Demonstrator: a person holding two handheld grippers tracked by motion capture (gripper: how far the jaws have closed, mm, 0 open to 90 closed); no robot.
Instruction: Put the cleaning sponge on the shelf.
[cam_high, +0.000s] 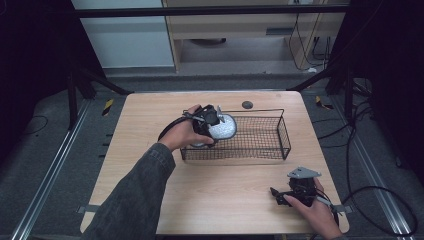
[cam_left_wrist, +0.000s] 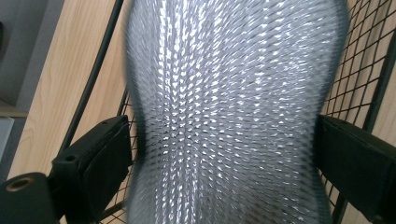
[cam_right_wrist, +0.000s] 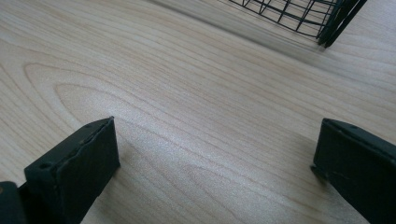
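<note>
1. Silver mesh pouch (cam_left_wrist: 229, 112) is seen between the jaws of the left hand-held gripper (cam_high: 210, 121), over the left end of the wire basket (cam_high: 280, 131); contact can't be told.
2. Right hand-held gripper (cam_high: 280, 192) is held apart, nothing gripped, on the counter (cam_high: 225, 185).

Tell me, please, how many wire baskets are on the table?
1. The black wire basket stands on the wooden table, toward its far side. The left gripper holds a silvery object over the basket's left end. The right gripper rests nearer, at the right.
</note>
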